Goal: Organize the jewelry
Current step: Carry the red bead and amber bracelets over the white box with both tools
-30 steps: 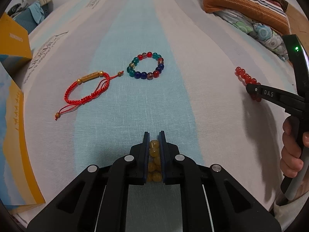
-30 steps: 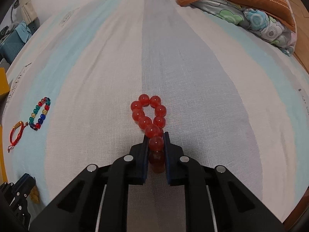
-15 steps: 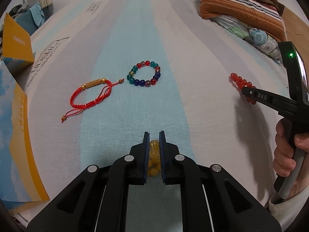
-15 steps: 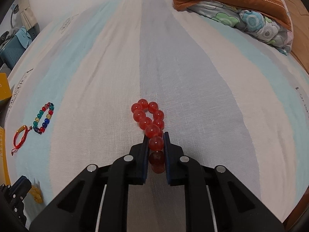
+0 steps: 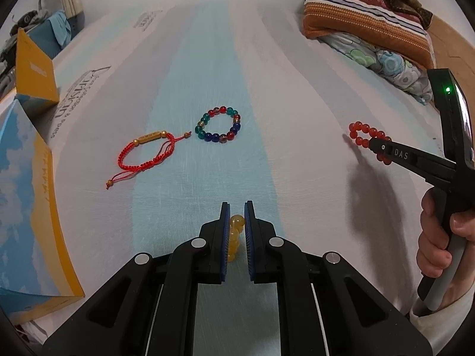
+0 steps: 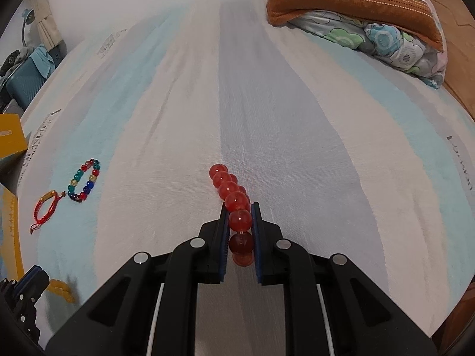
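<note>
Currently, left wrist view: left gripper [image 5: 237, 207] low over the bed [image 5: 207, 59], on the pale blue stripe toward the near edge. Its jaws stand slightly apart with the yellow bead bracelet [image 5: 234, 234] between them; beads sit against the left pad, a sliver of gap on the right, so I cannot tell whether it is gripped or just let go. Ahead, mid-bed: multicolour bead bracelet [image 5: 219, 124], and just to its left, nearly touching by its cord end, the red cord bracelet [image 5: 145, 154]. They lie side by side, likely the start of a tidy row. Yellow-and-blue box [image 5: 29, 207] along the left edge. At the right, the right gripper [image 5: 378, 145] carries the red bead bracelet [image 5: 360, 129] clear of the sheet, judging by its shadow.

Right wrist view: right gripper [image 6: 240, 207] clamped on the red bead bracelet [image 6: 233, 191], pinched flat so the loop sticks out forward between the pads, a hold that keeps round beads from rolling free. Pillows [image 6: 356, 6] at the far right corner. Laid bracelets well off toward the left edge; yellow beads at lower left.
</note>
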`<state>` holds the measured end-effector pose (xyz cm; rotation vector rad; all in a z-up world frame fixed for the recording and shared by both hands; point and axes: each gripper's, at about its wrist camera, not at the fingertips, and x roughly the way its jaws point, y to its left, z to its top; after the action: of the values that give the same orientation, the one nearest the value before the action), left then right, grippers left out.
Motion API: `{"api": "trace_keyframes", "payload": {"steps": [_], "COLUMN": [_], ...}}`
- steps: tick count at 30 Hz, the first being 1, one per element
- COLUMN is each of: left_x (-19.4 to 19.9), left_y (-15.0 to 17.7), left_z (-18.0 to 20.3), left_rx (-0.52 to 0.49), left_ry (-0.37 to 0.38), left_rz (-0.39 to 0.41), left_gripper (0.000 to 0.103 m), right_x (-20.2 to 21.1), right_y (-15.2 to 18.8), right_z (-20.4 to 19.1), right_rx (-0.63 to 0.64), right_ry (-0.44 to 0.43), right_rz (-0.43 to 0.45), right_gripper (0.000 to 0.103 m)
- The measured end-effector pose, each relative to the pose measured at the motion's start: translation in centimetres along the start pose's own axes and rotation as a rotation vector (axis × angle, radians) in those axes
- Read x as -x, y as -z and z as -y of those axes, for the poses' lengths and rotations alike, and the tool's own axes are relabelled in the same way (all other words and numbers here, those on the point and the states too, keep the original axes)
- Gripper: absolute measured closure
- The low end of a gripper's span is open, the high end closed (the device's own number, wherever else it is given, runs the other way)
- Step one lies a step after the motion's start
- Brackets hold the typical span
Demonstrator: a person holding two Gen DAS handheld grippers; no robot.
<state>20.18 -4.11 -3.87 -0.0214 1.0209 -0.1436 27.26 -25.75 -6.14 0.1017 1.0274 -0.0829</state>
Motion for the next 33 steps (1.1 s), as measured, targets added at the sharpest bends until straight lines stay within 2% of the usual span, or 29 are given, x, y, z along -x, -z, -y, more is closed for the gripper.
{"api": "trace_keyframes", "payload": {"steps": [8, 19, 33], "left_x": [2.0, 4.6, 8.5], "left_y": [-0.6, -2.0, -2.6], "left_z": [0.2, 0.4, -1.5], "left_rx": [-0.004, -0.021, 0.002], "left_ry": [0.011, -0.018, -0.058], "left_rz": [0.031, 0.053, 0.107], "left_gripper": [0.094, 0.094, 0.094], "right_x": [1.3, 3.0, 7.0], "right_y": [0.5, 0.0, -0.3], "right_z": [0.0, -0.4, -3.8], "right_rx": [0.003, -0.008, 0.045], "right_ry": [-0.011, -0.012, -0.034], "right_rz": [0.016, 0.021, 0.07], "right_gripper": [0.09, 0.09, 0.09]}}
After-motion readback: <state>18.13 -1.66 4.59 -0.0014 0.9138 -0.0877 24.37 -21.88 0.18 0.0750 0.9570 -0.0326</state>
